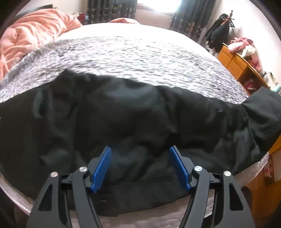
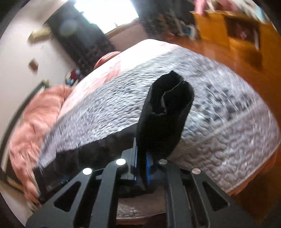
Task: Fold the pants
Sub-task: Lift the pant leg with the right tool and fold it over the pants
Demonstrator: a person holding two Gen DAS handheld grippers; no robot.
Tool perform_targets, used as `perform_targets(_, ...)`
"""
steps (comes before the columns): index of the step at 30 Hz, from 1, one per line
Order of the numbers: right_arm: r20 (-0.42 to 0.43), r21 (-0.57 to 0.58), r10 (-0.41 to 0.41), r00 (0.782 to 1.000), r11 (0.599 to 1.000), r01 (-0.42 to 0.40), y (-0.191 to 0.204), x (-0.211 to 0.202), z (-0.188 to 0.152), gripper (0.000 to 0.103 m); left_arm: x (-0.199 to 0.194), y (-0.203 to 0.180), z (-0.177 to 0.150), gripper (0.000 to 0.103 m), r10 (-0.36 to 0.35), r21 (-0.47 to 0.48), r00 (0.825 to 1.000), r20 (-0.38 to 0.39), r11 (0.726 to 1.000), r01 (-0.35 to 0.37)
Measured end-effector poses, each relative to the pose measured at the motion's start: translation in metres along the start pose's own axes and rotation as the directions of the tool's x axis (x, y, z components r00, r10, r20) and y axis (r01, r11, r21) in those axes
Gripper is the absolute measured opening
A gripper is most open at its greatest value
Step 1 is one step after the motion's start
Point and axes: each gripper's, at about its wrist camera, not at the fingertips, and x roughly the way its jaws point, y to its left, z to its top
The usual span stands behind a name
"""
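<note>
Black pants (image 1: 123, 119) lie spread across the near part of a bed with a grey-and-white quilt (image 1: 133, 57). My left gripper (image 1: 140, 150) is open, its blue pads (image 1: 101, 168) apart just above the pants near the waistband at the bed's front edge. In the right wrist view my right gripper (image 2: 141, 168) is shut on the leg end of the pants (image 2: 165, 112), which stands up from between the fingers, lifted off the quilt (image 2: 219, 122). The rest of the pants (image 2: 84, 154) trails down to the left.
A pink duvet (image 1: 29, 35) is bunched at the bed's far left. An orange wooden cabinet (image 1: 235, 63) with clothes on it stands to the right, beside a wooden floor (image 2: 245, 66). Curtains and a bright window (image 1: 158, 7) are behind the bed.
</note>
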Motion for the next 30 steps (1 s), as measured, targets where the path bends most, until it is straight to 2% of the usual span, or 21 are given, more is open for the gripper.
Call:
perform_targets(3, -0.012, -0.099, -0.009, 1.0, 0.995, 0.008, 0.038, 0.01, -0.002, 0.005, 0.004, 0.021, -0.001, 0.069, 0.002, -0.052, 1.0, -0.02, 0.999, -0.003)
perform_targets(9, -0.046, -0.2, 0.014, 0.999, 0.98, -0.023, 0.08, 0.027, -0.012, 0.005, 0.006, 0.05, -0.003, 0.069, 0.015, -0.111, 1.0, -0.025, 0.994, -0.018)
perform_targets(17, -0.081, -0.242, 0.079, 0.994, 0.965, -0.097, 0.114, 0.037, -0.019, 0.004, 0.001, 0.08, -0.005, 0.069, 0.053, -0.147, 0.998, -0.029, 0.988, -0.057)
perform_targets(25, -0.122, -0.261, 0.214, 0.969, 0.935, -0.239, 0.151, 0.039, -0.027, 0.004, 0.003, 0.098, -0.008, 0.069, -0.008, -0.22, 0.999, -0.034, 0.976, 0.001)
perform_targets(30, -0.16, -0.294, 0.247, 0.956, 0.912, -0.285, 0.18, 0.047, -0.035, 0.004, 0.002, 0.101, -0.009, 0.069, -0.027, -0.239, 0.999, -0.031, 0.971, 0.019)
